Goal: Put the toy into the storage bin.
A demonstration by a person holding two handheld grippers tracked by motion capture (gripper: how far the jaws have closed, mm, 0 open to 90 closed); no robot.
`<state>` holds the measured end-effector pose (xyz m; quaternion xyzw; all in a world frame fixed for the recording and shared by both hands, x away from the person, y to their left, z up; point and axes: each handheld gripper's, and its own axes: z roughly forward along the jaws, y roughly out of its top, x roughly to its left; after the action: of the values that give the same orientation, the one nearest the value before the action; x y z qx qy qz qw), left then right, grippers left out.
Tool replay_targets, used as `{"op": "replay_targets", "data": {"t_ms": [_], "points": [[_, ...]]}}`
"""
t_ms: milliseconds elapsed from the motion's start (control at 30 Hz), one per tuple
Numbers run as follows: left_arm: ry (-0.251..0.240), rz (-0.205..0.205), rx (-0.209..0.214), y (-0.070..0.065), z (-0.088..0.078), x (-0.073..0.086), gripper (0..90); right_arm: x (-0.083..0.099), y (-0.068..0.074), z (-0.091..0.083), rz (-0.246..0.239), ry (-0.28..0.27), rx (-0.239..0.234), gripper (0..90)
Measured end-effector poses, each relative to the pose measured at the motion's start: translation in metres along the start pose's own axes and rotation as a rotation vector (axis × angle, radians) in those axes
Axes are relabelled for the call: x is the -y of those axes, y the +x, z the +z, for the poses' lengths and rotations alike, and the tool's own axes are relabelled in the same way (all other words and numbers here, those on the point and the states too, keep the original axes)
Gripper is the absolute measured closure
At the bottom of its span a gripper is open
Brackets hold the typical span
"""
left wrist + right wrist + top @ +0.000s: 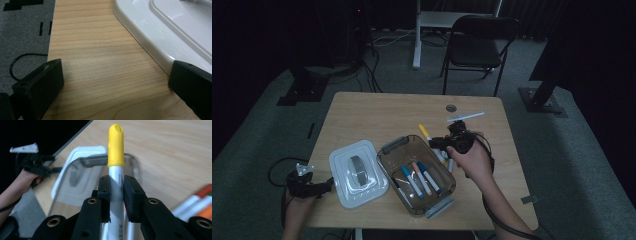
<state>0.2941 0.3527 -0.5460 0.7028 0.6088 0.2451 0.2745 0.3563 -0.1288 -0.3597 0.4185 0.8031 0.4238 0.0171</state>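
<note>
My right gripper [436, 142] hovers over the right half of the table, shut on a white marker with a yellow cap [425, 131]. In the right gripper view both pads [132, 192] pinch the marker's barrel, and the yellow cap [116, 145] points toward the brown see-through box [100, 161]. That box [384, 159] stands mid-table with several markers [421, 179] lying in it. Its white lid [357, 172] lies flat to the left. My left gripper [330, 183] rests at the table's front left, open, its jaws on either side of bare wood beside the lid's corner [162, 32].
More markers [447, 161] lie on the table right of the box, under my right hand. A white stick [466, 117] and a round grommet [451, 108] sit near the far edge. A folding chair [477, 45] stands behind the table.
</note>
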Motion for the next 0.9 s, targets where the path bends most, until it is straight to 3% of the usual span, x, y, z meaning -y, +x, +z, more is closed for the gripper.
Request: {"op": "replay_targets", "data": {"t_ms": [300, 367, 600, 733, 900], "points": [[0.001, 0.000, 0.000, 0.000, 0.000, 0.000, 0.6, 0.007, 0.030, 0.048, -0.043, 0.137, -0.081, 76.8], [0.001, 0.000, 0.000, 0.000, 0.000, 0.000, 0.6, 0.008, 0.032, 0.053, -0.046, 0.147, -0.082, 76.8], [0.000, 0.000, 0.000, 0.000, 0.000, 0.000, 0.6, 0.017, 0.044, 0.091, -0.067, 0.278, -0.094, 76.8], [0.000, 0.000, 0.000, 0.000, 0.000, 0.000, 0.6, 0.023, 0.046, 0.108, -0.075, 0.357, -0.078, 76.8], [0.001, 0.002, 0.000, 0.000, 0.000, 0.000, 0.6, 0.026, 0.050, 0.128, -0.090, 0.419, -0.064, 76.8]]}}
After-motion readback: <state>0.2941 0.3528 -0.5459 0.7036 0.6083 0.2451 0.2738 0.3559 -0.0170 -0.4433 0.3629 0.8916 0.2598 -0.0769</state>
